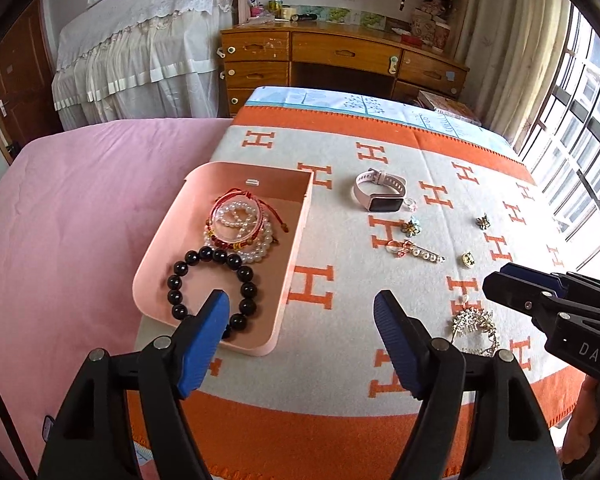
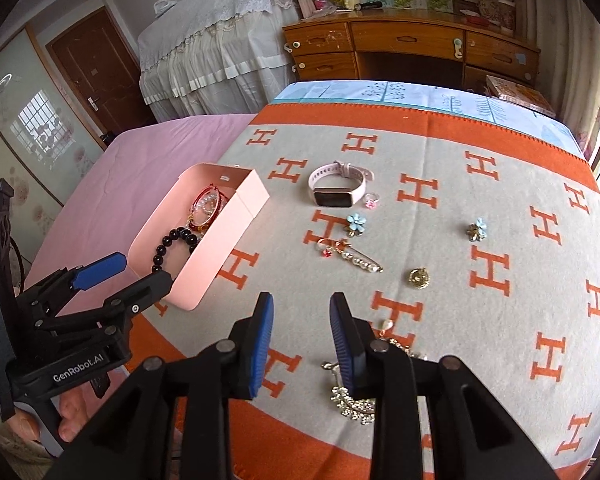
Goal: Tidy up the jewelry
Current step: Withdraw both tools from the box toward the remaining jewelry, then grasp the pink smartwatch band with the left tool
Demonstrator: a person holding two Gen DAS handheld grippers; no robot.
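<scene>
Only the left wrist view is showing the whole black bead bracelet (image 1: 212, 288) lying inside the shallow pink tray (image 1: 156, 256) at ten o'clock; both hand-held grippers, left (image 1: 302, 344) and right (image 2: 301, 344), are hovering open, holding nothing.

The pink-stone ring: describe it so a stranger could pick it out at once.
Start at the pink box on the orange-and-grey H-patterned blanket, then look right to the pink-strapped smartwatch. The pink-stone ring lies just off the right end of the watch's dark screen. It is the only small ring with a pink gem; the nearby blue flower brooch is larger.
</scene>
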